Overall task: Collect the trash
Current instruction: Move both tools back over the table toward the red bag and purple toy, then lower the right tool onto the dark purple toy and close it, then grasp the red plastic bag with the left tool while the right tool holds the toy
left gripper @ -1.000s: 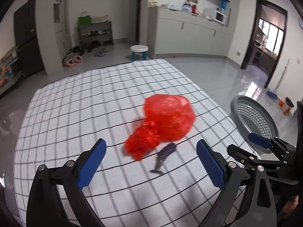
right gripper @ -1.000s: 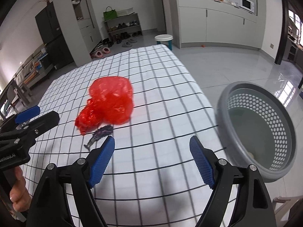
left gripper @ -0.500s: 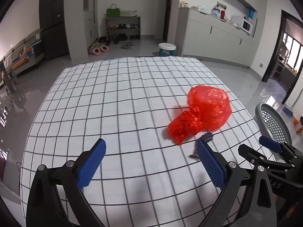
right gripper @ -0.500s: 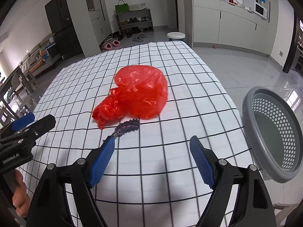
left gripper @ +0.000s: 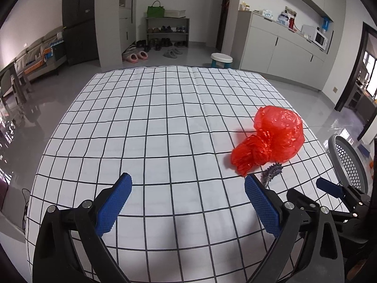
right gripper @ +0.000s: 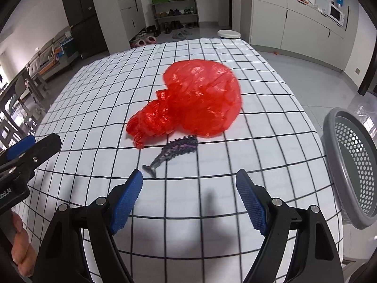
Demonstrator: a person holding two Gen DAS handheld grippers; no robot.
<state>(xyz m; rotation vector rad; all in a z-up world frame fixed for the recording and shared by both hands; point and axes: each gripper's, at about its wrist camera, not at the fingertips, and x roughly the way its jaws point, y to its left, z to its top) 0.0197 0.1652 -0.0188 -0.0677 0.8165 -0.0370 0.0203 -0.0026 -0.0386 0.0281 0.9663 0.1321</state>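
A crumpled red plastic bag (right gripper: 195, 103) lies on the checked tablecloth (right gripper: 212, 165), also in the left wrist view (left gripper: 271, 141). A small dark purple toy fish (right gripper: 172, 155) lies just in front of it; it shows partly behind my left gripper's right finger (left gripper: 273, 169). My right gripper (right gripper: 189, 200) is open and empty, just short of the fish. My left gripper (left gripper: 188, 202) is open and empty, to the left of the bag. A grey perforated basket (right gripper: 351, 172) stands off the table's right edge, also in the left wrist view (left gripper: 348, 165).
The table's right edge runs close to the basket. Beyond the table's far edge are a small white stool (left gripper: 221, 59), a shoe rack (left gripper: 167, 33) and cabinets (left gripper: 282, 49). A sofa (left gripper: 30, 59) is at the far left.
My left gripper has swung left, so the bag slid to the right of its view. My right gripper has moved left and closer to the bag and the toy fish.
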